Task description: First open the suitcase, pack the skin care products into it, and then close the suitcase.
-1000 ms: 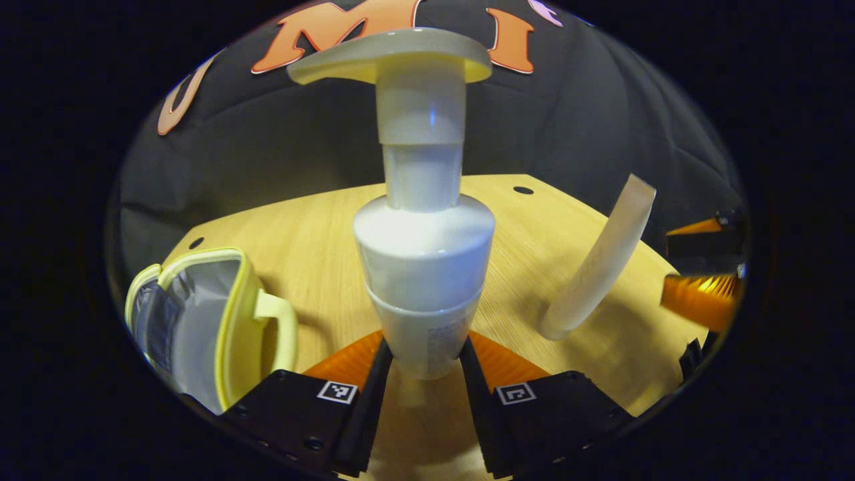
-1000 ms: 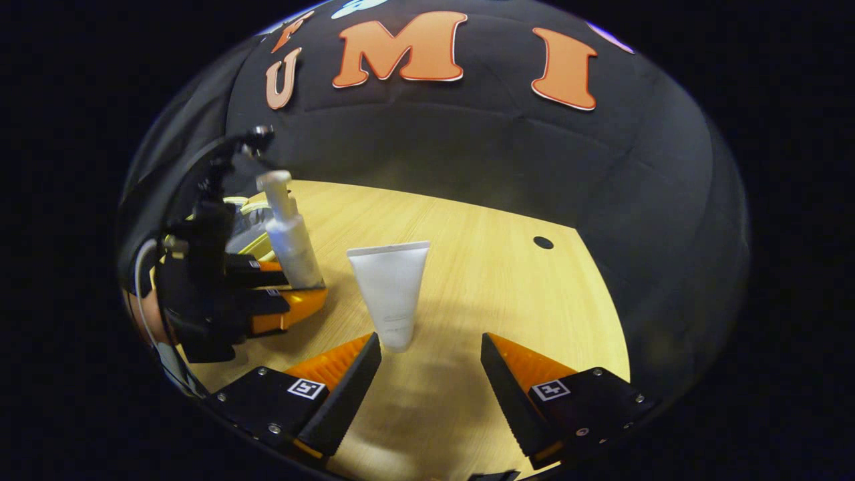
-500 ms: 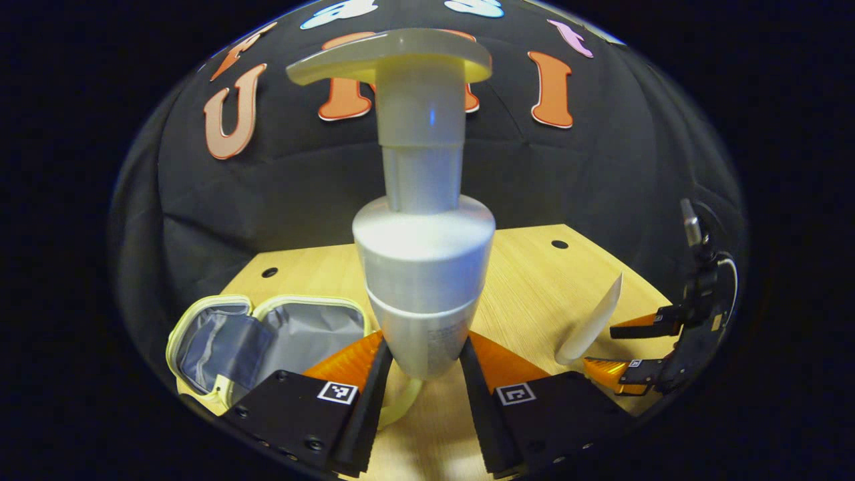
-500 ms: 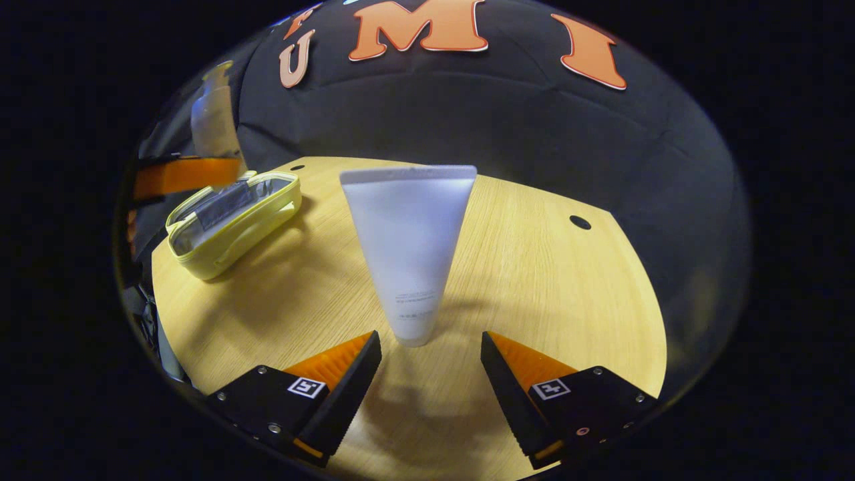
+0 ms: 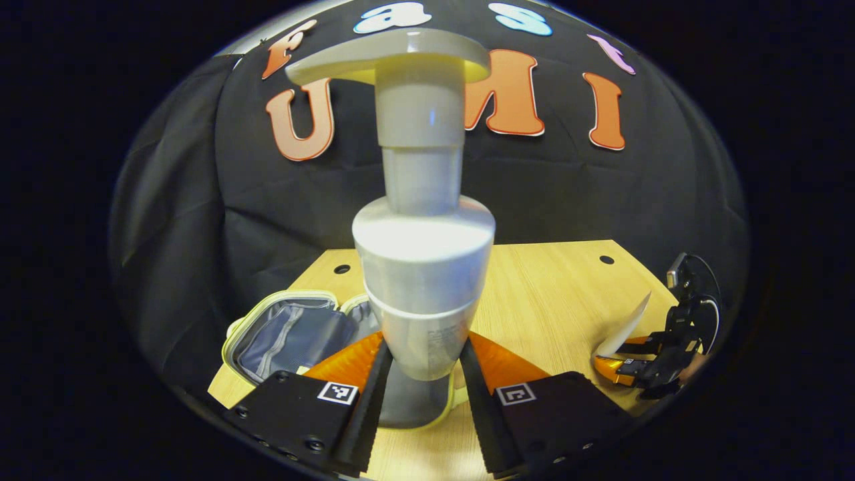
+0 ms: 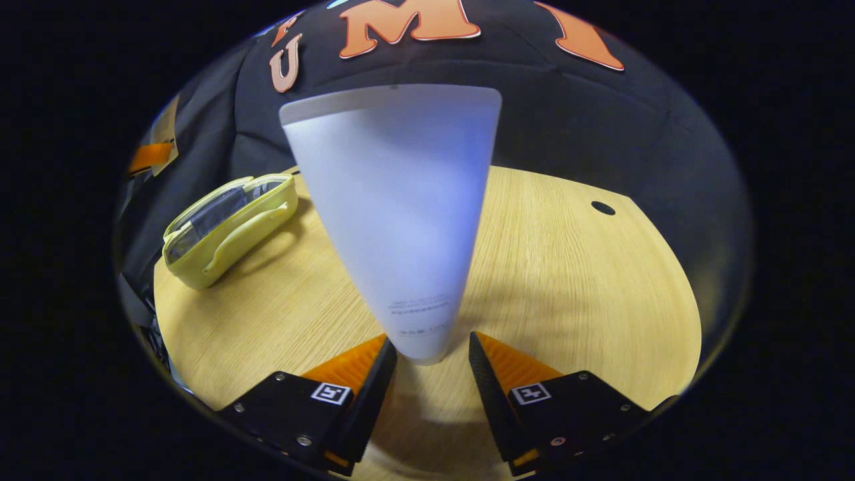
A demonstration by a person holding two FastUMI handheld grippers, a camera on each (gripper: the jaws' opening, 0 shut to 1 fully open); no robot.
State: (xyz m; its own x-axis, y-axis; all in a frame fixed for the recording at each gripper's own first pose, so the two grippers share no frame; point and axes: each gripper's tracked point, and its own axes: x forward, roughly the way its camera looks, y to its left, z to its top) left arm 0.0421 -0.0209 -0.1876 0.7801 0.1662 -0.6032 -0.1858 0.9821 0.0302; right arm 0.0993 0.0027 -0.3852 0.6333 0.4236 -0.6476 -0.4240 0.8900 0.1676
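Since a second ago, the pump bottle [image 5: 423, 267], pinched in the left tool [image 5: 419, 374], has been carried above the open suitcase [image 5: 294, 331]; the right tool [image 6: 431, 374] has been narrowed around the standing tube [image 6: 401, 220], contact not discernible. Done: suitcase opened. Left: both products packed, suitcase closed. Hidden: bottle base, part of suitcase interior; table [image 6: 568, 280] otherwise bare.

A white pump bottle [image 5: 424, 267] with a cream-tinted pump head was seen. The tube [image 6: 401, 220] was plain white with faint grey print low down. The suitcase [image 6: 227, 224] was pale yellow-green outside, grey-lined inside. The table [image 6: 568, 287] was light wood with fine grain.
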